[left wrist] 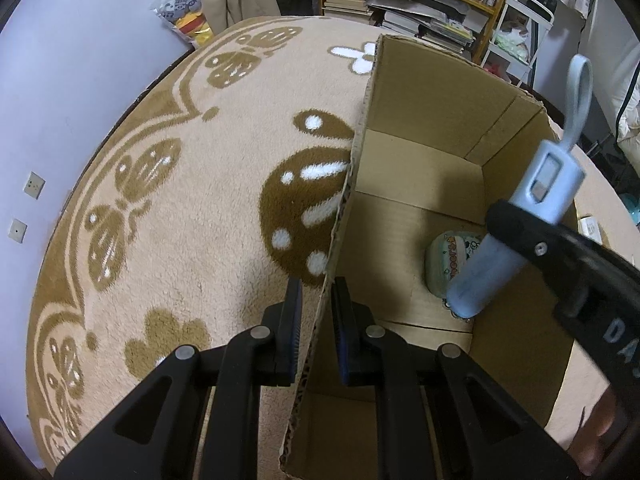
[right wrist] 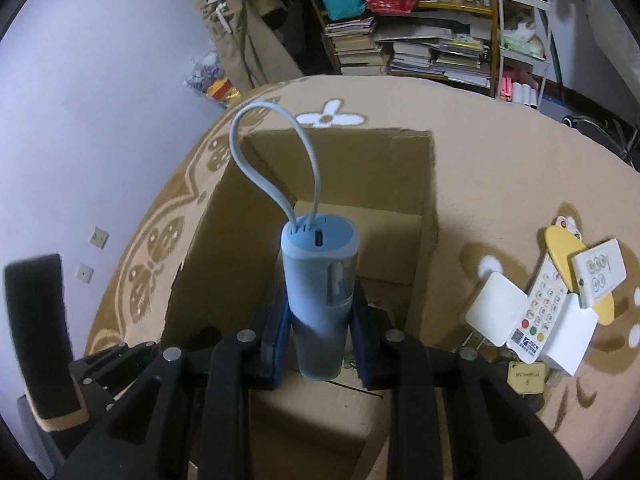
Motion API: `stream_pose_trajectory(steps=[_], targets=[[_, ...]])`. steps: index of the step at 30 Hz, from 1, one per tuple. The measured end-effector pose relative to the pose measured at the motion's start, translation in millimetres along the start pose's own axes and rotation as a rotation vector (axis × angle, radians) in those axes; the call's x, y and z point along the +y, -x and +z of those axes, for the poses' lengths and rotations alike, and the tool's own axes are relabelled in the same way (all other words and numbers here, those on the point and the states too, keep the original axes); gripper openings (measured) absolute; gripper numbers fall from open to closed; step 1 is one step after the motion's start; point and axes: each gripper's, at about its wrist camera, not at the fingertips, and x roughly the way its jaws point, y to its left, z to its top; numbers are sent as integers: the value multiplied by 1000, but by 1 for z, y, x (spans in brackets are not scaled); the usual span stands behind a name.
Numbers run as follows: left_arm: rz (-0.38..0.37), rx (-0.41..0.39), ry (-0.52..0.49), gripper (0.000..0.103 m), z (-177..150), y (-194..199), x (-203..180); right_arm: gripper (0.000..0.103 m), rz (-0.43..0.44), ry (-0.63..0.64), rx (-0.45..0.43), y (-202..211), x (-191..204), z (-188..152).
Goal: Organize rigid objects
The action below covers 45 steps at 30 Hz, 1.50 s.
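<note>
A beige patterned blanket (right wrist: 500, 168) covers the surface that carries everything (a bed or a bench, I cannot tell which), and on it, toward its left side, stands the open cardboard box (left wrist: 432, 128). The left gripper (left wrist: 316, 312) straddles the box's near-left wall, one finger outside and one inside, seemingly steadying it, though a sliver of gap leaves it unclear whether it actually pinches the cardboard. The right gripper (right wrist: 320, 320) is clenched around the blue power bank (right wrist: 320, 300), holding it tilted over the box's opening with its looped cable uppermost. Inside, one small pouch (left wrist: 448, 264) already lies on the box floor, so the sorting seems under way. By the blanket's right edge a remote (right wrist: 540, 312), white chargers (right wrist: 496, 304) and a few smaller cards wait, well apart from the box.
</note>
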Motion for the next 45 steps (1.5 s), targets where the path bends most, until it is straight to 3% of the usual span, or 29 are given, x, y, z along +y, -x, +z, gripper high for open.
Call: stream_pose_trajectory(steps=[8, 15, 17, 19, 26, 30, 33, 36, 40, 45], targets=[[1, 0, -2, 13, 1, 1, 1, 29, 0, -6, 16, -5, 1, 3], [-8, 3, 3, 13, 1, 0, 2, 30, 4, -20, -45, 14, -1, 7], [-4, -2, 0, 13, 1, 1, 2, 38, 11, -18, -71, 26, -3, 8], [15, -11, -1, 13, 1, 2, 1, 62, 8, -15, -100, 38, -4, 9], [10, -10, -1, 13, 1, 2, 2, 66, -40, -23, -151, 69, -20, 6], [13, -11, -2, 13, 0, 2, 1, 82, -105, -24, -152, 76, -37, -1], [5, -8, 5, 13, 0, 2, 2, 84, -147, -43, -154, 80, -52, -9], [7, -8, 2, 13, 0, 3, 2, 92, -154, -63, -128, 78, -67, -17], [10, -8, 0, 13, 0, 3, 2, 93, -201, -95, -111, 78, -82, -32], [16, -10, -7, 14, 0, 3, 2, 93, -180, -161, -96, 77, -100, -49]])
